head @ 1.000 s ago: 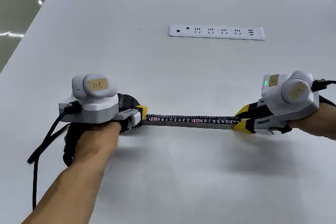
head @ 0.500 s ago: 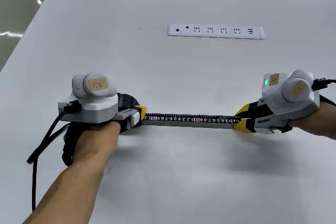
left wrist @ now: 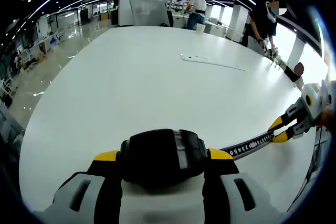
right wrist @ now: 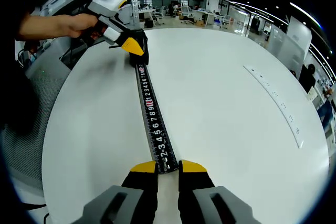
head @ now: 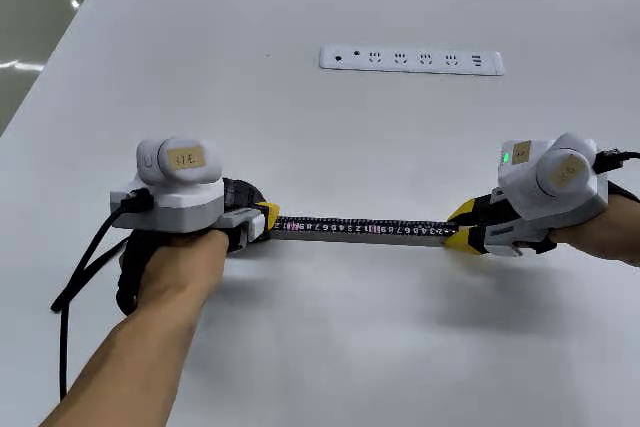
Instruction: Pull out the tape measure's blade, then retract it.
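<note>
Black blade (head: 360, 228) stretched out over the white table (head: 330, 347).
The left gripper (head: 262, 219) squeezes the case (left wrist: 163, 156) at 9 o'clock; the right gripper (head: 460, 230) pinches the blade's tip at 3 o'clock. Best to bring that tip back slowly and straight.

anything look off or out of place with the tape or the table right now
Nothing stands out. The left tongs grip the tape measure case, and its blade runs straight and unkinked across the white table to the right tongs, shut on its tip. A power strip lies flat farther back.
</note>
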The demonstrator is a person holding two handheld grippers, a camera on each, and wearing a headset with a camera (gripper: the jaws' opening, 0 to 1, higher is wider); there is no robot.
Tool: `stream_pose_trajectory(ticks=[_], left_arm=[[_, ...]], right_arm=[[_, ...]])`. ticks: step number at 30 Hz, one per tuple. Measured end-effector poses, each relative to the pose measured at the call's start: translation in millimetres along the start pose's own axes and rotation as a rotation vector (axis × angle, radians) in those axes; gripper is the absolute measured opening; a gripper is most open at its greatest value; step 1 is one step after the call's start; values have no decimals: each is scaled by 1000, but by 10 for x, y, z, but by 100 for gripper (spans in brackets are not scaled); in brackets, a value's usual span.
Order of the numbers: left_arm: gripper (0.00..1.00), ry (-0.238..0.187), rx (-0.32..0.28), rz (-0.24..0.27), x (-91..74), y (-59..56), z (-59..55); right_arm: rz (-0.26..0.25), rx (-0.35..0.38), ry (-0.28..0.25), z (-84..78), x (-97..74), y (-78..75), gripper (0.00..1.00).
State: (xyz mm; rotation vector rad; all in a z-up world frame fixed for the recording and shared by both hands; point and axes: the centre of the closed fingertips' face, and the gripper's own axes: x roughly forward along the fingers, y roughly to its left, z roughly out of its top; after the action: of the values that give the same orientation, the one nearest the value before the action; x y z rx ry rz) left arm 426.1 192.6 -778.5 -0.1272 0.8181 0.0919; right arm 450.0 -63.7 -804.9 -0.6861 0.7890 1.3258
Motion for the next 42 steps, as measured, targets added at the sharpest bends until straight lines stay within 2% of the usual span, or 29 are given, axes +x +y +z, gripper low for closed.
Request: stream_pose_trajectory(ticks=[27,42], left_arm=[[57,10,-17,-35,-8,-9,-19],[57,13,-20,-46,-14,-10,-18]], right_arm=[[-4,-8,11,-11,-7,-7,10],[0,-13,1,66,28,4,10]])
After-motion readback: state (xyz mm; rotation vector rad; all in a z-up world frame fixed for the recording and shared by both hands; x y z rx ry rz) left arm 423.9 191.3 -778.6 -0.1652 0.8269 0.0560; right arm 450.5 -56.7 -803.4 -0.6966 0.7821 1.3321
